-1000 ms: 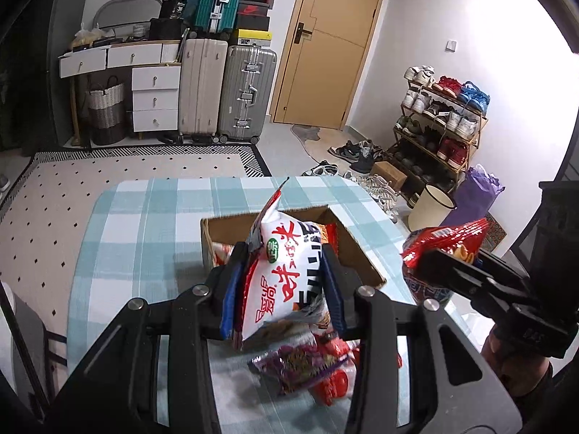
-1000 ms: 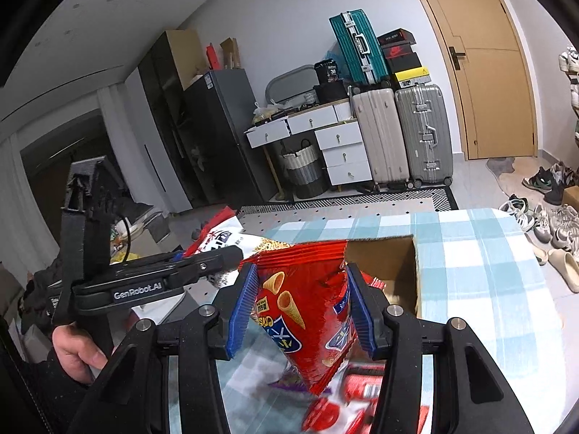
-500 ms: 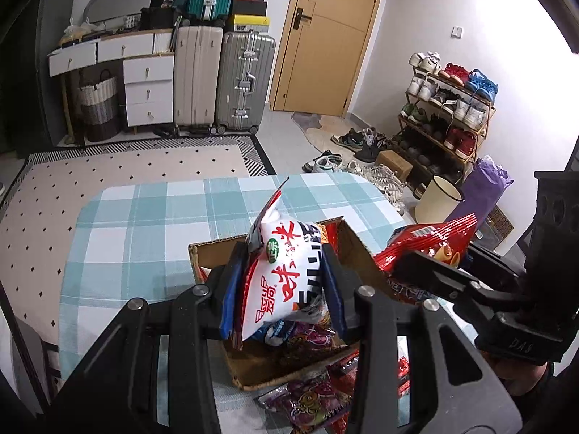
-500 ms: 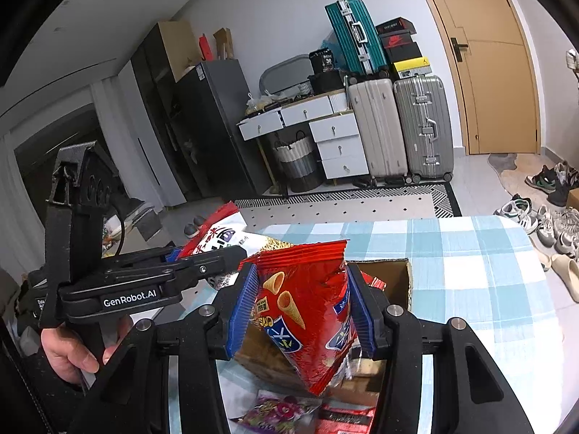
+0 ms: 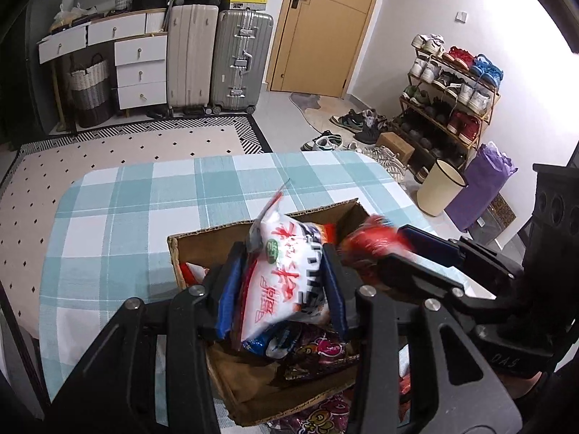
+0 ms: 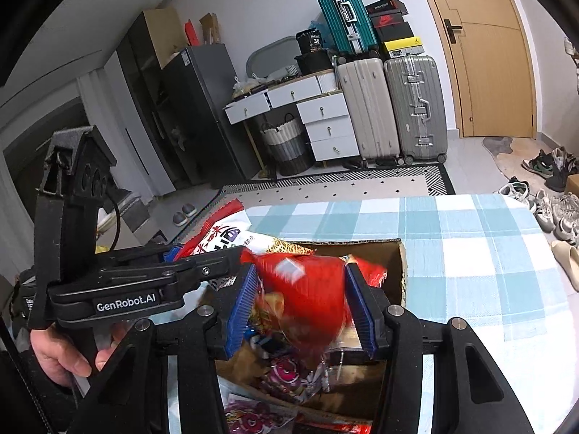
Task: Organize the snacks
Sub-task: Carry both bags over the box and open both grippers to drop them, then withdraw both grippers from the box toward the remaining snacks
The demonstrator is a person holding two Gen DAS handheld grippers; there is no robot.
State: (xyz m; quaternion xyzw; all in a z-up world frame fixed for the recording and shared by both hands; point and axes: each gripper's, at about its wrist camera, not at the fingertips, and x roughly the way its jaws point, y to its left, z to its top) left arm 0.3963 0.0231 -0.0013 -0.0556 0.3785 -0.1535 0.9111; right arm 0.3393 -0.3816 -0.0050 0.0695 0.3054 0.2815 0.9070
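Note:
My left gripper [image 5: 280,289] is shut on a white snack bag with red characters [image 5: 284,278] and holds it over the open cardboard box [image 5: 202,238]. My right gripper [image 6: 300,311] holds a red chip bag [image 6: 307,296] between its blue pads, which stand wider apart; the bag is blurred with motion over the same box [image 6: 394,249]. Each gripper shows in the other's view: the right one [image 5: 427,253] beside the white bag, the left one [image 6: 144,282] at the left. Several snack packets [image 6: 286,372] lie inside the box.
The box stands on a table with a blue-and-white checked cloth [image 5: 144,195]. More snack packets [image 6: 253,412] lie on the cloth in front of the box. Suitcases [image 5: 239,61], drawers, a shoe rack [image 5: 452,94] and a bin [image 5: 439,191] stand around the room.
Both grippers have moved down over the box with their bags. The right gripper's pads have spread and the red bag has become blurred and sits lower between them.

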